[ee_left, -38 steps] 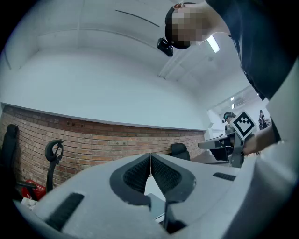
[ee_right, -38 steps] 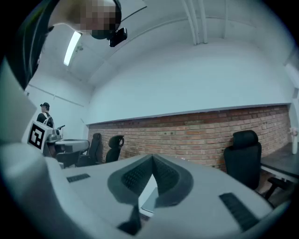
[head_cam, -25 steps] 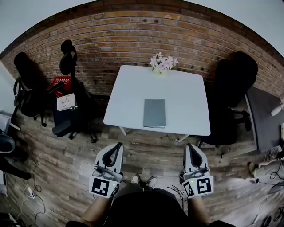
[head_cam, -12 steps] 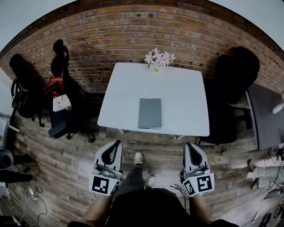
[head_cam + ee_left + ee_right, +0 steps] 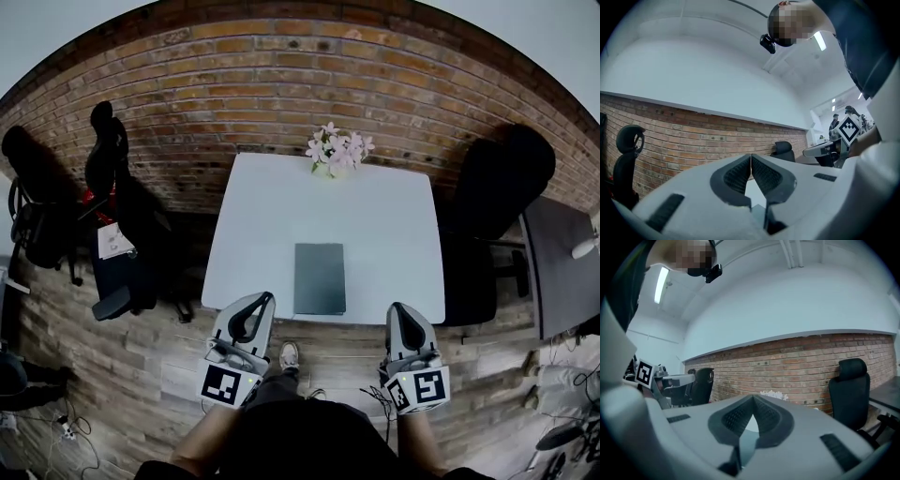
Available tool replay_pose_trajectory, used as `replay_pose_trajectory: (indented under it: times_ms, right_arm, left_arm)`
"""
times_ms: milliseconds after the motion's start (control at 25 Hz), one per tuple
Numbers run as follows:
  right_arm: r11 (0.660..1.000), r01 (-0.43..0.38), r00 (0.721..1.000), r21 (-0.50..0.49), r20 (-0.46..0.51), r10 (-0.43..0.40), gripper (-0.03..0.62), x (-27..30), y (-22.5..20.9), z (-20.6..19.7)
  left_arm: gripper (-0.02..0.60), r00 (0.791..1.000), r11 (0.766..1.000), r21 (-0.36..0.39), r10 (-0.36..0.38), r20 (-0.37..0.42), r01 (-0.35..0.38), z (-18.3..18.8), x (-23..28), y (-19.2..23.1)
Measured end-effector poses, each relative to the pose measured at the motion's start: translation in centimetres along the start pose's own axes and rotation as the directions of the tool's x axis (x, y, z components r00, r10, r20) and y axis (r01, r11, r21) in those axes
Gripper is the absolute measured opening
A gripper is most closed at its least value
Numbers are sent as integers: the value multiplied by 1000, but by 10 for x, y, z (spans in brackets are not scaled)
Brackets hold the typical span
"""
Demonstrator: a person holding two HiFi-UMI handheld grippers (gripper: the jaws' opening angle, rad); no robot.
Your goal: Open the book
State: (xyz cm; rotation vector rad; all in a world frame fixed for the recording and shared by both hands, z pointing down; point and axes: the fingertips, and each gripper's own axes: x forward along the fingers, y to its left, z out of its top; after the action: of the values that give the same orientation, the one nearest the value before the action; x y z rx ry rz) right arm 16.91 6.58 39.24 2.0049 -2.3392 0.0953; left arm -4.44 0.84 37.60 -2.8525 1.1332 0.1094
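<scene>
Plainly, the left tongs (image 5: 265, 298) and right tongs (image 5: 400, 307) are both closed and empty, so they might shove the thin grey closed book (image 5: 320, 278), lying at the white table's (image 5: 394, 225) near edge, rather than lift its cover.

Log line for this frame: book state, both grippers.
phase: pre-contact | book: closed, flat on white table | left gripper: shut, empty, left of book | right gripper: shut, empty, right of book
</scene>
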Motion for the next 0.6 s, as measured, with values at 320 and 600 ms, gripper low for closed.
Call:
replay_pose_trajectory:
  times_ms: [320,600]
  right_arm:
    - [1000,15,1000,-6,-18,-15,11,71,13,8]
    - [1000,28,997,-5,-72,-28,11,100,-2,0]
  left_arm:
    - [28,999,998,-47,-46,-29,45,-15,37,57]
    - [28,997,996,-70,-66,-43,63,-28,70,68]
